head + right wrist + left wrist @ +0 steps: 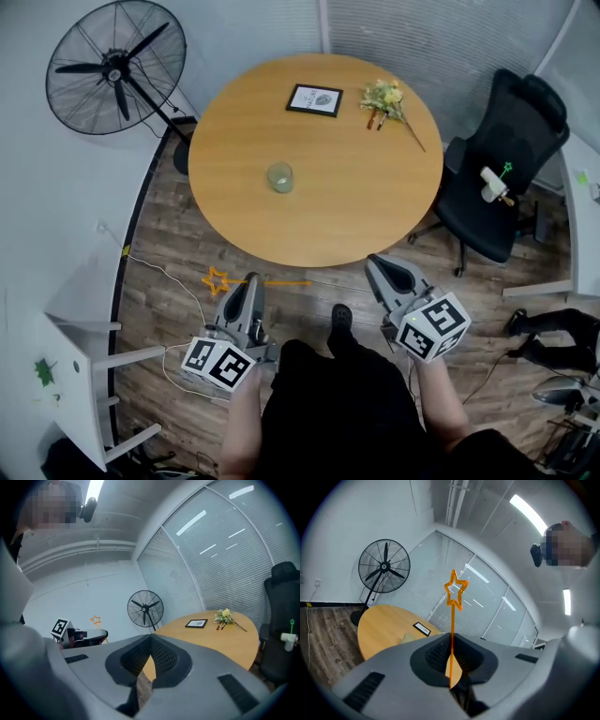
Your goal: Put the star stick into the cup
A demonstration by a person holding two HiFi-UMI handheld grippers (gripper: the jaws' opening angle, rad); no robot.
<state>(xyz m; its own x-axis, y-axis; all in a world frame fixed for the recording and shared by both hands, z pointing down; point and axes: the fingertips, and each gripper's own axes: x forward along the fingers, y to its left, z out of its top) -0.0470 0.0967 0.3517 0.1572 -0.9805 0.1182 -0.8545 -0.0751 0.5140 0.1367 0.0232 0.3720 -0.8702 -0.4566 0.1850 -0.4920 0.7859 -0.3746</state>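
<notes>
The orange star stick [234, 280] lies level over the wooden floor, its star end pointing left. My left gripper [251, 281] is shut on its shaft; in the left gripper view the stick [452, 616] rises from between the closed jaws with the star on top. A small pale-green glass cup [279, 177] stands upright on the round wooden table [375, 206], left of centre and well ahead of both grippers. My right gripper [380, 265] is shut with nothing in it, near the table's front edge. The right gripper view shows the star [96, 619] above the left gripper.
A framed picture [314, 99] and a flower bunch [386, 97] lie at the table's far side. A standing fan [114, 67] is at the back left, a black office chair [506, 169] to the right. A white desk [66, 356] and floor cables are on the left.
</notes>
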